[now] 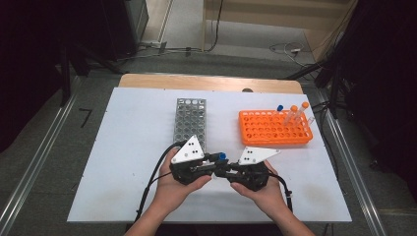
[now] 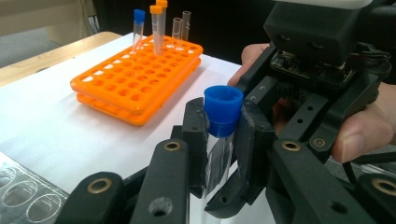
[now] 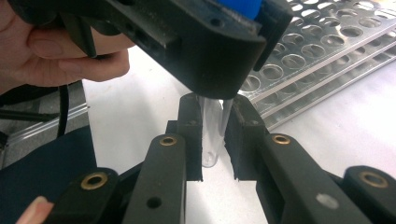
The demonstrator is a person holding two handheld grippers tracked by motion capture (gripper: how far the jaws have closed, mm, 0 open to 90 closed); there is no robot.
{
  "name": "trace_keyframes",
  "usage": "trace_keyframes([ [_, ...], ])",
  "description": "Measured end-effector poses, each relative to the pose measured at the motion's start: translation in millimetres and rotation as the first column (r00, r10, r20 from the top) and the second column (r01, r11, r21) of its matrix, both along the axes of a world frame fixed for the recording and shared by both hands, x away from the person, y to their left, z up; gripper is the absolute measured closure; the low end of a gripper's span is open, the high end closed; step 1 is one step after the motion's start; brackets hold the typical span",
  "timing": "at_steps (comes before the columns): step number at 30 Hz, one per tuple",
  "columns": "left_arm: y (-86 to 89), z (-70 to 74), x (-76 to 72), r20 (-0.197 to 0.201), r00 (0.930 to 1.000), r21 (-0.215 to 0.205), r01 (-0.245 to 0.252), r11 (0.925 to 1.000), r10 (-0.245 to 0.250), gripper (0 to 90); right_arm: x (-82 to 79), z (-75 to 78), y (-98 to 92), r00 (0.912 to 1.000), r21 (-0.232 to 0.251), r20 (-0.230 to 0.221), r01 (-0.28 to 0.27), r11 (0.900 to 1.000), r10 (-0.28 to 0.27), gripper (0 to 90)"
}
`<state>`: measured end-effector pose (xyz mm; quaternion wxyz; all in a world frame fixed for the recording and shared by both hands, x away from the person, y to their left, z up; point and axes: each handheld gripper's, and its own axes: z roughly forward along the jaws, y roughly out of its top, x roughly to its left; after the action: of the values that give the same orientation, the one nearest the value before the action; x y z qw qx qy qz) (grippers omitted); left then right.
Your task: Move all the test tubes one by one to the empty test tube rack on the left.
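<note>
Near the front edge of the white table, right before the person, the two grippers meet nose to nose over one small clear tube with a blue cap. The left gripper has its jaws pressed on the cap end, while the right gripper is clamped on the glassy body lower down, so the tube hangs upright between them just above the tabletop. Holding it at both ends like this looks to me like the set-up for twisting the cap off, or else for passing the tube from one hand to the other; I cannot tell which. Behind them the steel rack stands empty and close at hand, probably where the tube is bound. Farther off to the right, the orange rack keeps a few more capped tubes upright in its back corner, out of the way of the hands.
</note>
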<state>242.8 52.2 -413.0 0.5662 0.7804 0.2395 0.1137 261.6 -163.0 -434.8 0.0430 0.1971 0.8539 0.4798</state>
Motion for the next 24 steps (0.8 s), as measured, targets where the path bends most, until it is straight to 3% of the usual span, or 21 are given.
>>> trace_keyframes([
  [3,2.1,2.2,2.3,-0.006,0.9999,-0.021,-0.014,0.9997,0.014,75.8,-0.6,1.6,-2.8,0.9997,0.008,0.019,0.014,1.0,-0.014,72.3],
  [7,7.5,4.1,7.1,-0.011,0.9989,-0.038,-0.046,0.9982,0.046,75.9,-3.8,4.5,-11.3,0.9987,0.029,0.045,0.02,0.999,-0.022,57.5],
  [8,7.5,4.1,7.1,-0.011,0.9989,-0.038,-0.046,0.9982,0.046,75.9,-3.8,4.5,-11.3,0.9987,0.029,0.045,0.02,0.999,-0.022,57.5],
  [9,10.9,4.4,11.2,-0.019,0.9982,-0.052,-0.057,0.997,0.056,75.9,-5.3,5.3,-18.0,0.9982,0.04,0.054,0.023,0.999,-0.025,51.2],
  [16,20.5,10.0,27.0,-0.017,0.9945,-0.075,-0.105,0.9916,0.104,75.9,-7.4,6.5,-50.7,0.992,0.089,0.069,0.099,0.991,-0.105,31.1],
  [24,36.6,20.6,47.9,-0.009,0.9869,-0.103,-0.161,0.9816,0.161,75.9,-9.1,2.8,-95.6,0.9781,0.125,0.057,0.192,0.973,-0.2,11.9],
])
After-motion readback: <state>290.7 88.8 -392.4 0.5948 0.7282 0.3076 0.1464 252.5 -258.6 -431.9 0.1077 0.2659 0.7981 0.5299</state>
